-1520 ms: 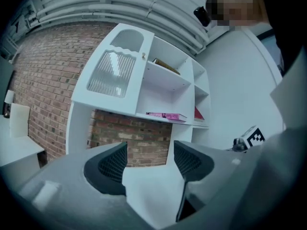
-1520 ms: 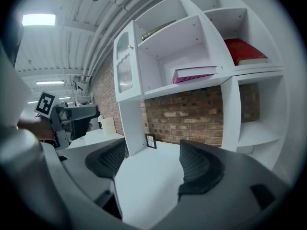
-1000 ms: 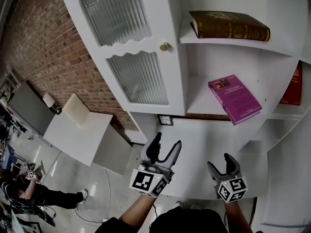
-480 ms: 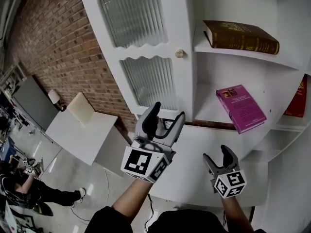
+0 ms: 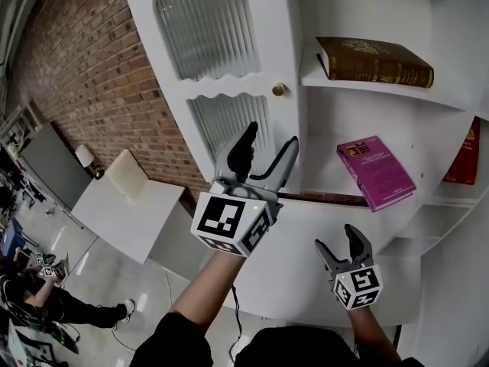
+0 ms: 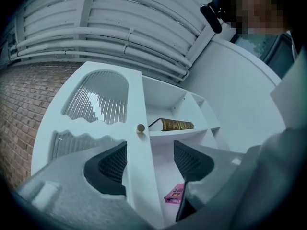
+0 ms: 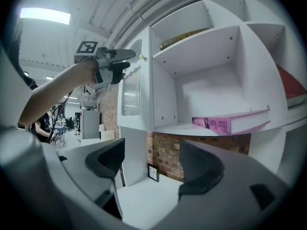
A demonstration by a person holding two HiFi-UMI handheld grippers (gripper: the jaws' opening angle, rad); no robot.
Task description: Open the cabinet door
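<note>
Brass knob (image 5: 279,89) on the white cabinet door (image 5: 221,86) sits just above and beyond the left gripper (image 5: 271,138), untouched; that gripper's jaws are spread and empty, with the door's edge lined up in the gap; the right gripper (image 5: 336,239) hangs low over the counter (image 5: 321,216), jaws likewise apart, well clear of the door.

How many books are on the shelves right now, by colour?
1 brown book
1 pink book
1 red book
Total: 3
</note>
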